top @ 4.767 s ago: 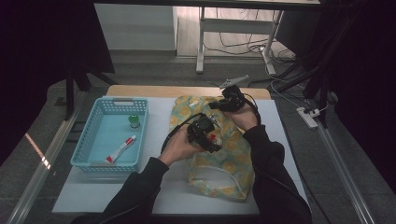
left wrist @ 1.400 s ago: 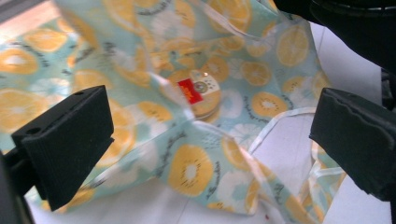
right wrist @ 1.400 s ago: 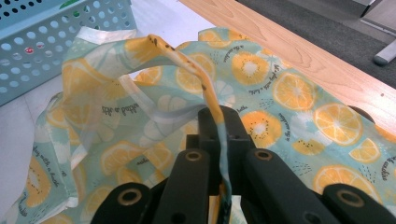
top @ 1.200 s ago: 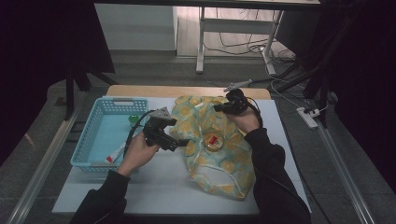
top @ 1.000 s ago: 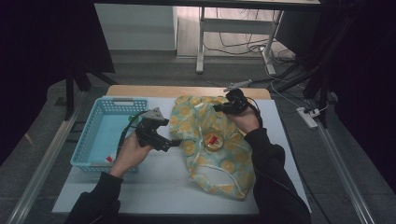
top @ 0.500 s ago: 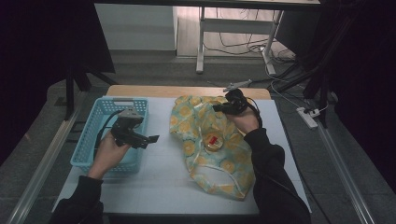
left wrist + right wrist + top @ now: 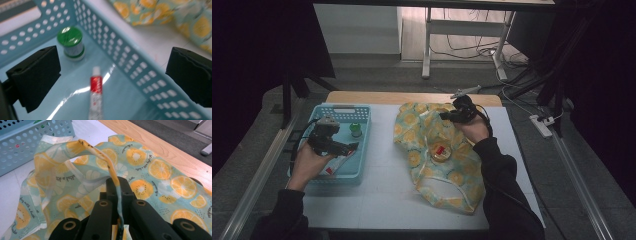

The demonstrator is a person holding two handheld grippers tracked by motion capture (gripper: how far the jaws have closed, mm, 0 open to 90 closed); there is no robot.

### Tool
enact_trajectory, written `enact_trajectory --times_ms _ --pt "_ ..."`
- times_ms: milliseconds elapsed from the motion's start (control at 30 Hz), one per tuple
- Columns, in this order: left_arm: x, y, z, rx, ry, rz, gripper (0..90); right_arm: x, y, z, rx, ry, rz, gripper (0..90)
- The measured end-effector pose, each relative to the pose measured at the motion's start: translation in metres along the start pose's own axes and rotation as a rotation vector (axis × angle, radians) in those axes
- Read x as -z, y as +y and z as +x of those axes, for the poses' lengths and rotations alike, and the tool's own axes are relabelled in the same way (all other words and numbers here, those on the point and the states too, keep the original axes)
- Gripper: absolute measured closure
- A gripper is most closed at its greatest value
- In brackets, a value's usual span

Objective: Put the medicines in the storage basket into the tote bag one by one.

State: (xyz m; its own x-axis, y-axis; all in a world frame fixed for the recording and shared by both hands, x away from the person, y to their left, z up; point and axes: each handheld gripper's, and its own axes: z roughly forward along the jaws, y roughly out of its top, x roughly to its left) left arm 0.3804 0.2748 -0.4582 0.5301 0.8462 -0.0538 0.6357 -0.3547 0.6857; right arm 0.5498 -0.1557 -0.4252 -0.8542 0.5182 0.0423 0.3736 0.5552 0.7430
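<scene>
The fruit-print bag [image 7: 437, 150] lies flat and crumpled on the white table, stretching from centre toward 5 o'clock. It is pale teal fabric printed with orange and lemon slices; one edge [image 7: 110, 167] is lifted at its 12 o'clock end. A small round tin [image 7: 441, 152] with a red label rests on the bag's middle.

At 9 o'clock in the high view, a red-and-white tube [image 7: 96, 96] lies flat in the blue basket [image 7: 140, 75]; a green-capped jar [image 7: 71, 42] stands upright just beyond it.
</scene>
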Motion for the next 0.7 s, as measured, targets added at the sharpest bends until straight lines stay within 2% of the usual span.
enact_trajectory --times_ms 100,367,700 --pt "-0.004 -0.005 0.007 0.007 0.006 0.025 0.0 0.0 0.0 0.0 0.0 0.001 0.0 90.0" --pt "-0.022 -0.012 0.018 -0.003 -0.003 0.14 0.0 0.0 0.0 0.0 0.0 0.001 0.0 90.0" --pt "-0.05 -0.016 0.021 0.005 -0.02 0.323 0.0 0.002 -0.002 -0.001 -0.005 0.002 -0.001 90.0"
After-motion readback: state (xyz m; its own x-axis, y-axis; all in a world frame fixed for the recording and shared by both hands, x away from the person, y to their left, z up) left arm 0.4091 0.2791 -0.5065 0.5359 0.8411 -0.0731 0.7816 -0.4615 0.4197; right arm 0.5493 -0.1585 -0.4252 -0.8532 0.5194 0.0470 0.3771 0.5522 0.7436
